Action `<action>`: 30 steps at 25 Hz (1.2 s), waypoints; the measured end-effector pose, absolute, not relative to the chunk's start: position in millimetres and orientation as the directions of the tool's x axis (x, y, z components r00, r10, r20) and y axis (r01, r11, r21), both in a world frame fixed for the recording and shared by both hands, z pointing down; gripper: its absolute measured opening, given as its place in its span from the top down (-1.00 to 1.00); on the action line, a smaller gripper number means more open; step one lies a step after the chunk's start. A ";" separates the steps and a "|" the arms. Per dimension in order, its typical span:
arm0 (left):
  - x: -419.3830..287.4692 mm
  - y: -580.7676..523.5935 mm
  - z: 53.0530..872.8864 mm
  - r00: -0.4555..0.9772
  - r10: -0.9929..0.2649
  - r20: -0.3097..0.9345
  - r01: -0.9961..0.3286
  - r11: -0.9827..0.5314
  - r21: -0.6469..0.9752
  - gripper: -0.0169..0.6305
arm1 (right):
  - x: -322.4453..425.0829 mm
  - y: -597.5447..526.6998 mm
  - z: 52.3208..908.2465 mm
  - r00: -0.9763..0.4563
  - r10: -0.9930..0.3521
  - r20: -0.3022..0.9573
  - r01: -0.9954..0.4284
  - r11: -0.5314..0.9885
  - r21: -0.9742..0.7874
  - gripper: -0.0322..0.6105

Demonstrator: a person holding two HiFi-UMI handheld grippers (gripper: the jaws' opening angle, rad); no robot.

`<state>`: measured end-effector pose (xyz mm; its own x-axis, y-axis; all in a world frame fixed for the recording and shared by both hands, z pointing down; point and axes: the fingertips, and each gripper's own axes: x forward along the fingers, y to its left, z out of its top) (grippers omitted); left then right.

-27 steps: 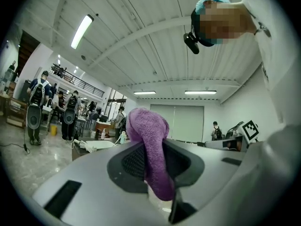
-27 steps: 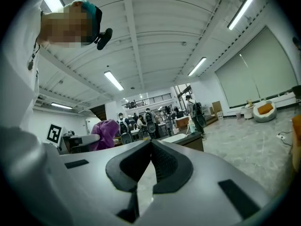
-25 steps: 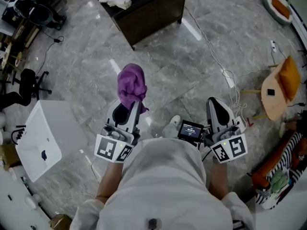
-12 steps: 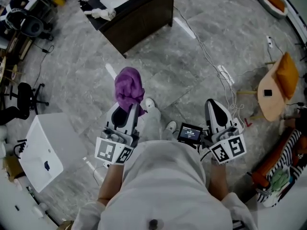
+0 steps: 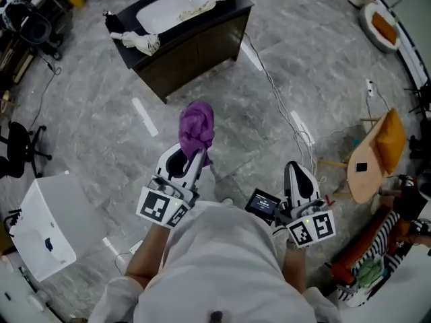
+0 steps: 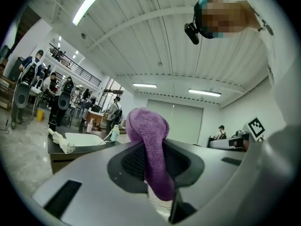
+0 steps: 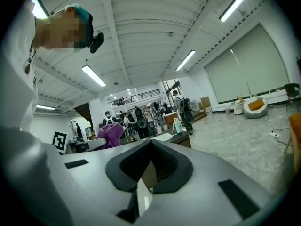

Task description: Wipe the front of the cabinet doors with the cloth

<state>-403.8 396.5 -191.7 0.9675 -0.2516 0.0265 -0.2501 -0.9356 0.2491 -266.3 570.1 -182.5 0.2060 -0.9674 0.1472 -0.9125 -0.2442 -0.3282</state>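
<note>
Cloth [image 5: 196,128]: purple terry, bunched into a wad and pinched between the jaws of the left gripper [image 5: 199,152], with most of the fabric standing out beyond the jaw tips and a short tail hanging behind the pads. The left gripper view shows both jaws pressed against the fabric. The right gripper [image 5: 297,169] is held level beside the left one; its jaws are pressed together at the tips with nothing between them. The cabinet [image 5: 195,49], dark-fronted with a white basin [image 5: 170,9] set in its top and a white rag [image 5: 139,42] at the left end of the counter, stands well apart from both grippers across the grey stone floor [image 5: 101,113]. The cloth is not touching the cabinet doors.
</note>
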 end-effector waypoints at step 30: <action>-17.1 180.2 -133.5 0.897 -0.390 0.209 -0.436 -0.860 0.265 0.69 | 180.8 278.5 -130.7 -0.112 -0.952 0.284 -0.964 0.035 -0.264 0.82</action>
<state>-17.1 180.2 -133.5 0.8968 -0.3897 0.2093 -0.4357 -0.8601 0.2653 180.8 278.5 -130.7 -0.1124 -0.9523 0.2837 -0.9638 0.0349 -0.2645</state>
